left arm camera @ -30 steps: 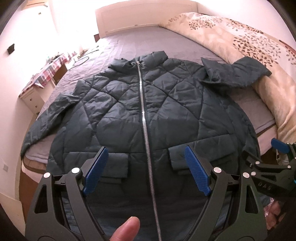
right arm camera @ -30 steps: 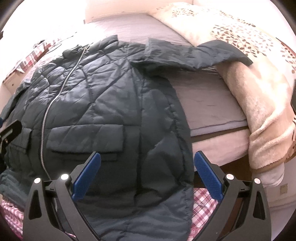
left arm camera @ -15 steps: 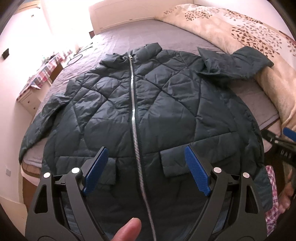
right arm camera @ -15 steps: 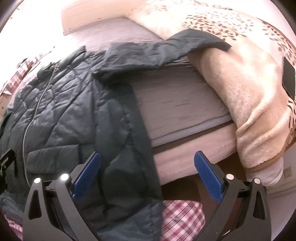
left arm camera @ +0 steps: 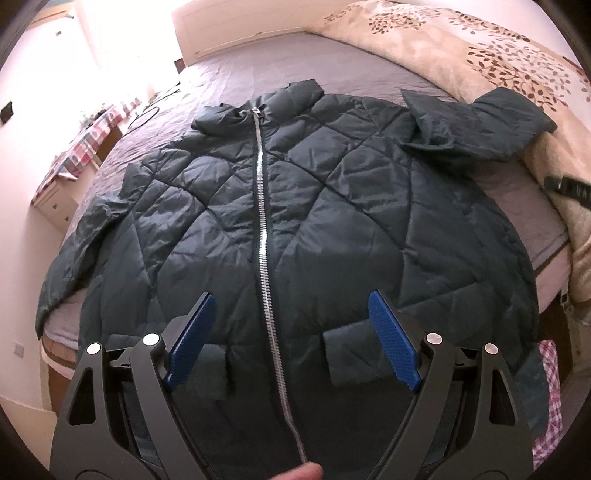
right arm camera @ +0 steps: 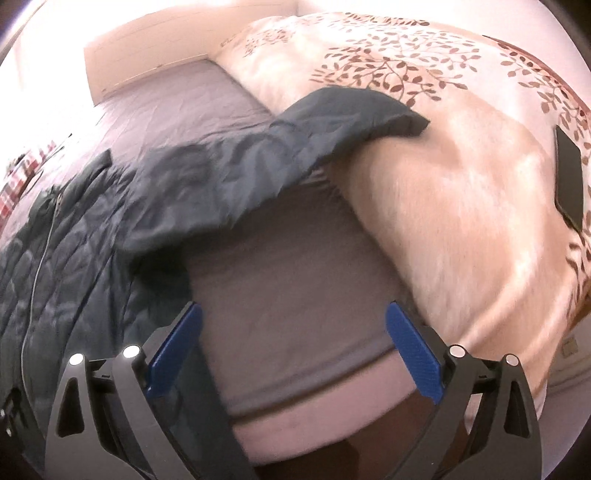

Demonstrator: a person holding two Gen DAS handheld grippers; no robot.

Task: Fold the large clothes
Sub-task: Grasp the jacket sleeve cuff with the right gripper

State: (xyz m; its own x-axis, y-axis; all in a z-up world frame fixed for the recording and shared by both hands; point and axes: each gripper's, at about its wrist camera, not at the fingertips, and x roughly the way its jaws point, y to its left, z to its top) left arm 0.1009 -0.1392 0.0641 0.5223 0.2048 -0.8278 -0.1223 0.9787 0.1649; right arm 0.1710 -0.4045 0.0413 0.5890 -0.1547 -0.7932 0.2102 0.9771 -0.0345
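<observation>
Grey bedsheet (left arm camera: pixel 332 62) covers the bed in front of you, with a pale headboard (left arm camera: pixel 236 33) at the far end and a cream blanket with a brown leaf print (left arm camera: pixel 491 55) heaped along the right side. On the sheet lies the dark quilted puffer jacket (left arm camera: pixel 332 206), front up, collar toward the headboard and hem hanging over the near edge of the bed. Its silver zipper (left arm camera: pixel 263 221) is closed and runs down the middle. The jacket's right-hand sleeve (left arm camera: pixel 491 122) reaches out to the right, and its cuff rests on the blanket; the left-hand sleeve (left arm camera: pixel 85 243) trails down toward the near left edge of the mattress. Two flap pockets sit low on the front, one either side of the zipper.

Your left gripper (left arm camera: pixel 291 339) hangs over the lower front of the jacket with its blue-padded fingers (left arm camera: pixel 393 341) spread wide apart, the zipper passing between them, holding nothing. Your right gripper (right arm camera: pixel 291 350) is off to the right of the jacket, over the bare sheet at the near edge of the bed, fingers likewise wide apart and empty; that view is blurred. In it, the jacket's side runs under the left finger (right arm camera: pixel 173 354), and the sleeve crosses the far part of the view onto the blanket. A black flat object (right arm camera: pixel 570 177) lies on the blanket at the far right. At the far left of the room, a red-checked cloth (left arm camera: pixel 88 136) covers a small cabinet.
</observation>
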